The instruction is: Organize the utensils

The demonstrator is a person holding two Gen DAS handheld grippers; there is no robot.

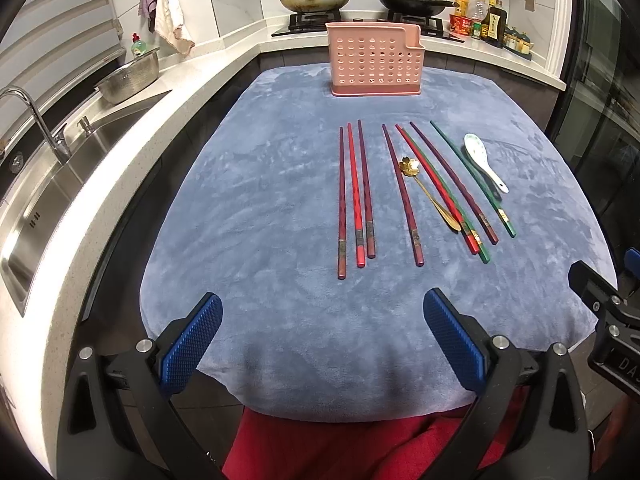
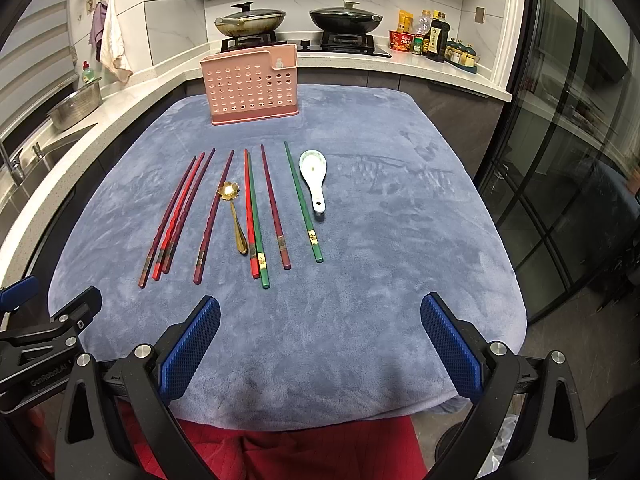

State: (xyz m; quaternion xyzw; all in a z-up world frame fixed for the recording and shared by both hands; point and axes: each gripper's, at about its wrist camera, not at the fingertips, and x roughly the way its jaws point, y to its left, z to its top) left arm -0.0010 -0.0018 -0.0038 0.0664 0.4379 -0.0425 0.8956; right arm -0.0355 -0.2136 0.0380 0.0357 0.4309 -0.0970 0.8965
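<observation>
Several red, purple and green chopsticks [image 1: 354,196] [image 2: 256,216] lie side by side on a blue-grey cloth [image 1: 260,200] [image 2: 380,240]. A gold spoon [image 1: 428,196] [image 2: 236,216] lies among them. A white ceramic spoon [image 1: 482,160] [image 2: 316,180] lies at their right. A pink perforated utensil holder [image 1: 374,60] [image 2: 252,84] stands upright at the cloth's far edge. My left gripper [image 1: 322,340] is open and empty above the near edge. My right gripper [image 2: 320,340] is open and empty too, to the right of the left one.
A steel sink [image 1: 52,184] with a tap and a colander [image 1: 128,80] runs along the left counter. Two lidded pans [image 2: 250,20] and bottles [image 2: 436,36] stand on the back counter. A glass door [image 2: 560,160] is at the right.
</observation>
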